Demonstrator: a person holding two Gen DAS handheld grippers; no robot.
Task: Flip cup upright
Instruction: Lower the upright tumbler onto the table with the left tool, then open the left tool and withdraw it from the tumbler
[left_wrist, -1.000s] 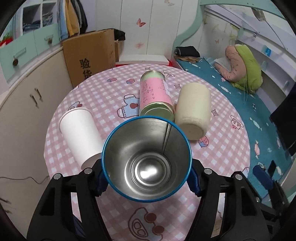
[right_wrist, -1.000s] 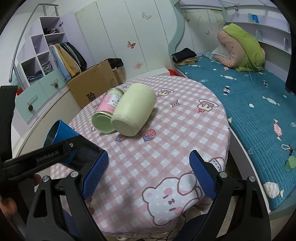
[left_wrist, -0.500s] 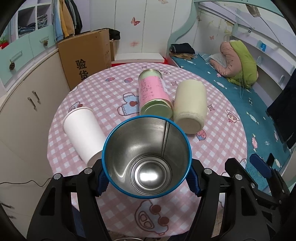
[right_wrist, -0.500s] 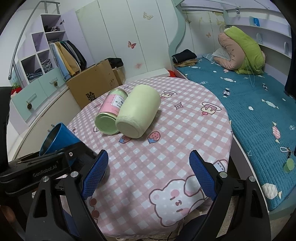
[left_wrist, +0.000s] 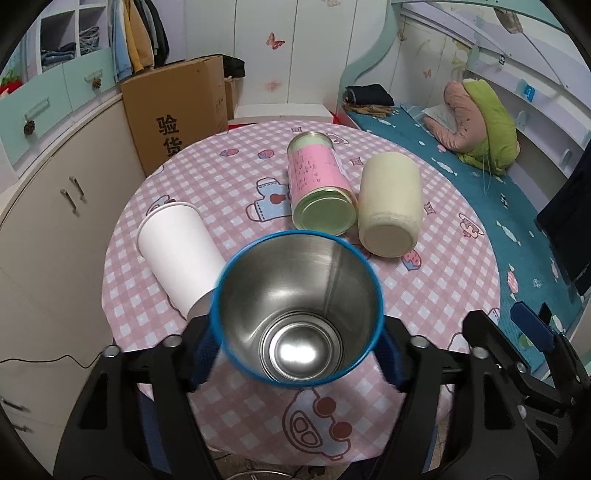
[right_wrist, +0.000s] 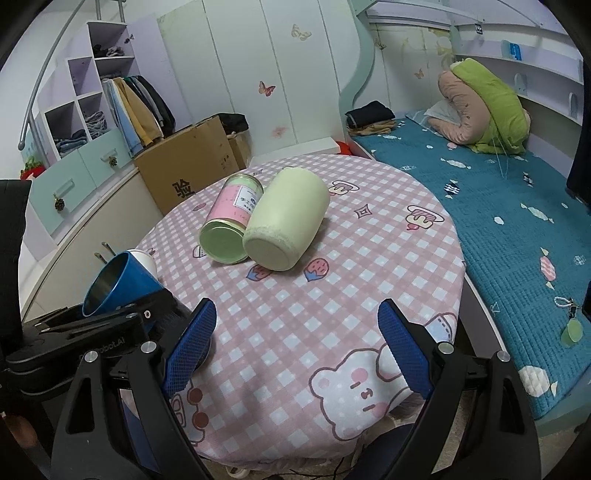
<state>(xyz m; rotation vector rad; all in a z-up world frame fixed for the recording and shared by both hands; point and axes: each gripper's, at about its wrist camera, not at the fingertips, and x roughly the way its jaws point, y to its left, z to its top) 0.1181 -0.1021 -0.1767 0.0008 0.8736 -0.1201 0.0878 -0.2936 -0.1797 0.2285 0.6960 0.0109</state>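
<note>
My left gripper (left_wrist: 295, 354) is shut on a blue cup with a steel inside (left_wrist: 297, 308); its open mouth faces the camera. In the right wrist view the blue cup (right_wrist: 118, 282) is tilted, held above the table's left edge. My right gripper (right_wrist: 295, 343) is open and empty over the near edge of the table. A white paper cup (left_wrist: 181, 253), a pink-and-green can (left_wrist: 319, 188) and a cream cup (left_wrist: 389, 205) all lie on their sides on the pink checked round table (left_wrist: 229, 184).
A cardboard box (left_wrist: 177, 110) stands behind the table. Cabinets (left_wrist: 48, 206) run along the left. A bed with a teal cover (right_wrist: 498, 206) lies to the right. The can (right_wrist: 231, 218) and cream cup (right_wrist: 288, 221) touch each other mid-table.
The left gripper with the blue cup has risen and pulled back a little, so more of the table shows. The right gripper stays open and has barely moved.
</note>
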